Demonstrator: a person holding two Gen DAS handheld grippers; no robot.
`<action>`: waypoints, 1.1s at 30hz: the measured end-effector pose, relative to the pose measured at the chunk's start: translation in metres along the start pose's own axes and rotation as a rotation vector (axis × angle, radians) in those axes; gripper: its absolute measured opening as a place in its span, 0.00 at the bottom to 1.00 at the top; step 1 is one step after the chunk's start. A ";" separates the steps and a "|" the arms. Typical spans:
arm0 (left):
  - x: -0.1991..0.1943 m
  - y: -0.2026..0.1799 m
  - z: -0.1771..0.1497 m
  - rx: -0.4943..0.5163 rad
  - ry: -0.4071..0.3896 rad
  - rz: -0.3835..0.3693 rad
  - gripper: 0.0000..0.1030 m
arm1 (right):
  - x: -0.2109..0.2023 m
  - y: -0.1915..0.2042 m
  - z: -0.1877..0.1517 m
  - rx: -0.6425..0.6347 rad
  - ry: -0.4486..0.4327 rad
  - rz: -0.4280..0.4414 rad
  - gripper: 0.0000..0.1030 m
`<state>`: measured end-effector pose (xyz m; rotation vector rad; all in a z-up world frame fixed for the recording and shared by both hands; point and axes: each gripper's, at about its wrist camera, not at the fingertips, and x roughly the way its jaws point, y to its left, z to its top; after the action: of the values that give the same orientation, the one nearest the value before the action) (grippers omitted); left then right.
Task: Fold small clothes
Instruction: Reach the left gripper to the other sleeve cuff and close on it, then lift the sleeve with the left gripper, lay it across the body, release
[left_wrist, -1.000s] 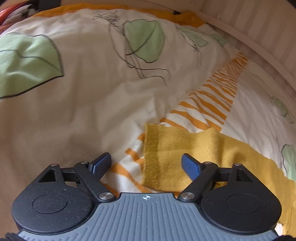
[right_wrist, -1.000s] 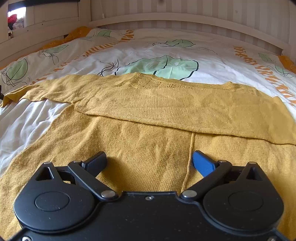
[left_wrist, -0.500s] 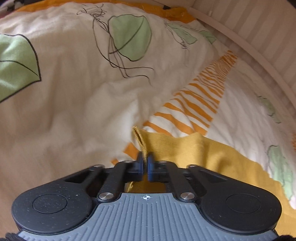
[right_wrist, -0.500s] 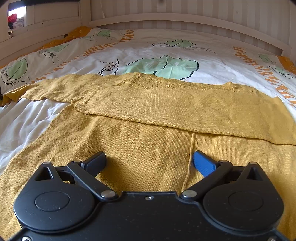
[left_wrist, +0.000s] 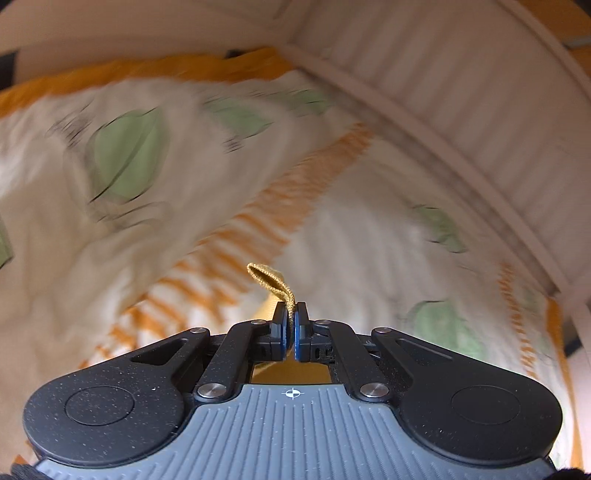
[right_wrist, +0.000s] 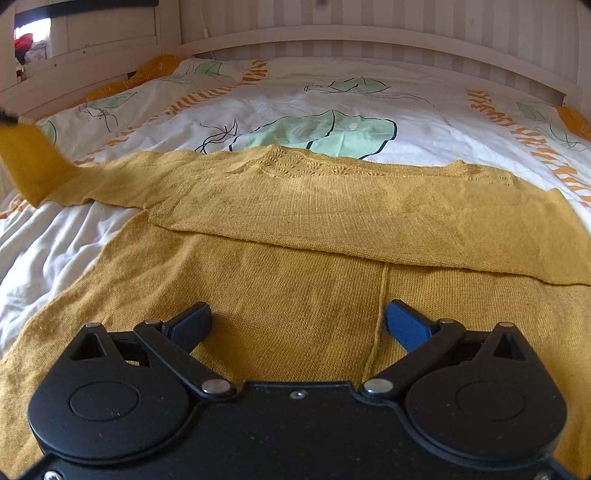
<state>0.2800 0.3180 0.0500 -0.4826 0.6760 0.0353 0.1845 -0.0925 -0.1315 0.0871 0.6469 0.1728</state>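
Sweater (right_wrist: 332, 229) on bed (right_wrist: 332, 96): one sleeve folded across; left gripper (left_wrist: 291, 325) pinching other cuff (left_wrist: 269, 278); right gripper (right_wrist: 297, 321) fingers wide, empty.

Beyond the left gripper (left_wrist: 291, 325), the duvet (left_wrist: 155, 206) is motion-blurred. The mustard sweater (right_wrist: 295, 295) is cut off below the right gripper (right_wrist: 297, 321), and its raised sleeve end (right_wrist: 26, 162) is blurred at far left.

Leaf-print duvet (right_wrist: 332, 110) w/ orange stripes – white slatted headboard (right_wrist: 369, 40) behind.
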 end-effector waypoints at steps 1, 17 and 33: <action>-0.005 -0.013 0.002 0.016 -0.003 -0.012 0.03 | 0.000 -0.001 0.001 0.007 0.003 0.007 0.99; 0.000 -0.253 -0.040 0.242 0.022 -0.284 0.03 | -0.079 -0.083 0.015 0.188 -0.090 0.106 0.95; 0.095 -0.376 -0.216 0.427 0.231 -0.345 0.13 | -0.112 -0.162 -0.027 0.325 -0.070 0.033 0.95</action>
<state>0.2962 -0.1228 0.0033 -0.1857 0.7929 -0.4874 0.1022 -0.2719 -0.1082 0.4154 0.5995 0.0948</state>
